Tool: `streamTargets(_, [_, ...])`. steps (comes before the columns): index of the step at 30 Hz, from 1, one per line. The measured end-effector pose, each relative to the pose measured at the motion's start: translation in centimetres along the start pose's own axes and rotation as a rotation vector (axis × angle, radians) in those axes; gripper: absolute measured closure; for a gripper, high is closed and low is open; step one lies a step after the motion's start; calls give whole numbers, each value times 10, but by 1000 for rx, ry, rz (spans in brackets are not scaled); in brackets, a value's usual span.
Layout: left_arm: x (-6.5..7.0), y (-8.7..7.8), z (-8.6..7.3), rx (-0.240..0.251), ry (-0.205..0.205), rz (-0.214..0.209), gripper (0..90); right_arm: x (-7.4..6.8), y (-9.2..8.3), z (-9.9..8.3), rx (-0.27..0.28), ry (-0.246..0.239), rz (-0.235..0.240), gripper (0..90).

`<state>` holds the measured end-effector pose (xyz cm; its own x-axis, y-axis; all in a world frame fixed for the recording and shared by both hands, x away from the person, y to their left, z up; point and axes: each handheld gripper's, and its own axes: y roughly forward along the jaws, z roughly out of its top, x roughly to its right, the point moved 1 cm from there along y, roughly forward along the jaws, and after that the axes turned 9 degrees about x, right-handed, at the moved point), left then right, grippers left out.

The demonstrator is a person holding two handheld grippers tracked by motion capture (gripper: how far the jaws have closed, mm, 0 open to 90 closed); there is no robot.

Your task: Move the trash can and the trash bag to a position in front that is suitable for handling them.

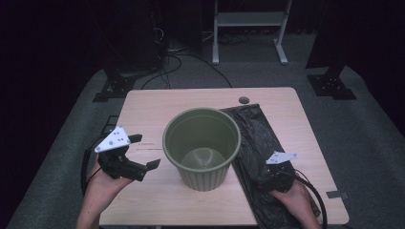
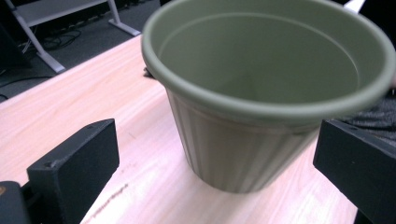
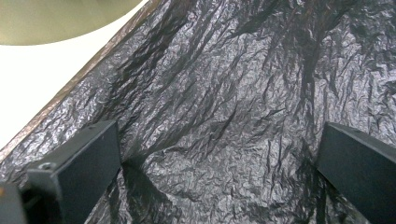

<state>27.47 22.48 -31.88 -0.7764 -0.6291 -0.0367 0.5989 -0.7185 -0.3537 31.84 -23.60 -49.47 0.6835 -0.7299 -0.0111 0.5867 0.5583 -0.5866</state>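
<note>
High view: an empty green plastic bin (image 1: 202, 148) stands upright near the middle of the wooden counter (image 1: 143, 107), with a crumpled black bin bag (image 1: 255, 131) lying flat just to its right, one edge tucked against the bin's side. The left gripper (image 1: 143, 152) hovers left of the bin, jaws spread wide and holding nothing. The right gripper (image 1: 276, 179) rests low over the bag's near end; its jaws are hard to make out from above. Right gripper view: both jaws stand wide apart with wrinkled film (image 3: 224, 107) between them, apparently pressed onto it but not yet pinching a fold. Left gripper view: the ribbed bin wall (image 2: 233, 149) lies between the open jaws, untouched. Handling: the bag is likely very light, limp and slippery, so a bunched fold near an edge gives the surest hold. The bin looks light and stiff, best steadied at its rolled rim (image 2: 261, 105).
</note>
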Motion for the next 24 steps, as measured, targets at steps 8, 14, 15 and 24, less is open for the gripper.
streamTargets(8, [14,11,-39,-23,-6,-7,0,0,0,0,0,-4,4,0])
streamTargets(14, [14,26,-64,-25,-14,-22,0,0,0,0,0,-4,4,0])
streamTargets(15, [13,28,-69,-26,-22,-22,0,0,0,0,0,-4,4,0])
streamTargets(24, [5,53,-107,-36,-52,-14,0,0,0,0,1,-8,8,0])
